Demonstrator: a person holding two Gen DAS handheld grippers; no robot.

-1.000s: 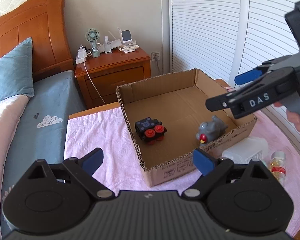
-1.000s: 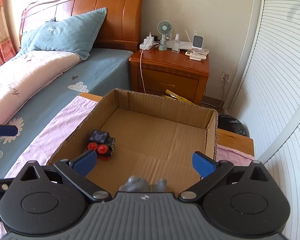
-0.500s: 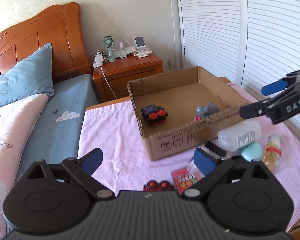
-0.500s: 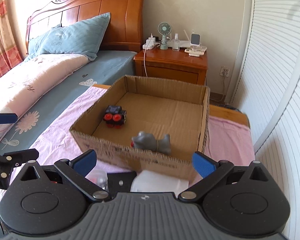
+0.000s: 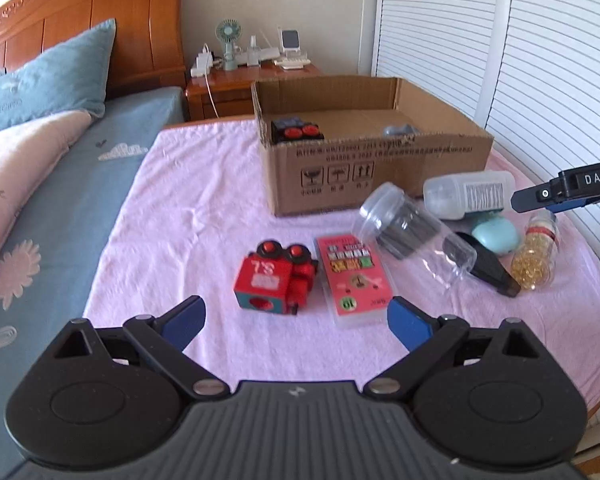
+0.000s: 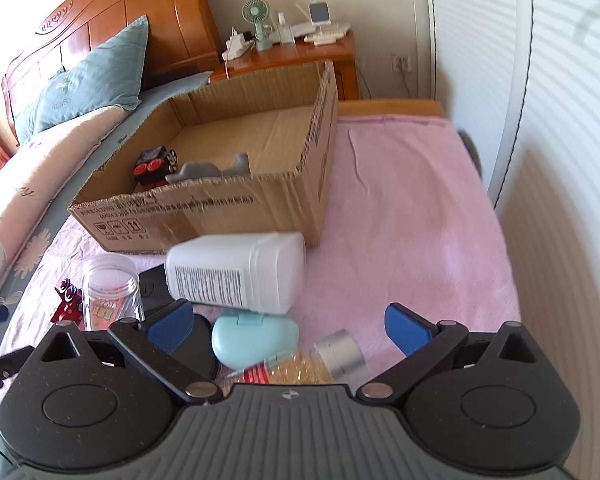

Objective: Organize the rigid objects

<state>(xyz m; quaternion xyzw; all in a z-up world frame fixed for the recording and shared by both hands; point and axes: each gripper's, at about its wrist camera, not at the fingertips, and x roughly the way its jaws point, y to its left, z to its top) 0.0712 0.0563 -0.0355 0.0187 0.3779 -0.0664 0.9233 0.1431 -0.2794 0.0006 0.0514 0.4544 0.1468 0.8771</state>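
Note:
A cardboard box (image 5: 380, 172) on the pink cloth holds a black toy with red buttons (image 5: 296, 132) and a grey toy (image 6: 208, 170). In front of it lie a red toy (image 5: 276, 280), a pink card pack (image 5: 354, 280), a clear jar (image 5: 412, 236), a white bottle (image 6: 236, 276), a teal case (image 6: 256, 338), a black object (image 5: 488, 266) and a bottle of yellow capsules (image 5: 536, 256). My left gripper (image 5: 296, 318) is open and empty, just short of the red toy. My right gripper (image 6: 290, 326) is open and empty above the teal case and capsule bottle.
A bed with a blue pillow (image 5: 48, 80) lies to the left. A wooden nightstand (image 5: 252, 80) with a fan and chargers stands behind the box. White louvred doors (image 5: 520, 60) run along the right. The pink cloth (image 6: 412, 208) right of the box is bare.
Both grippers have pulled back from over the box toward the table's near side. The loose items in front of the box have come into view. Both stay open.

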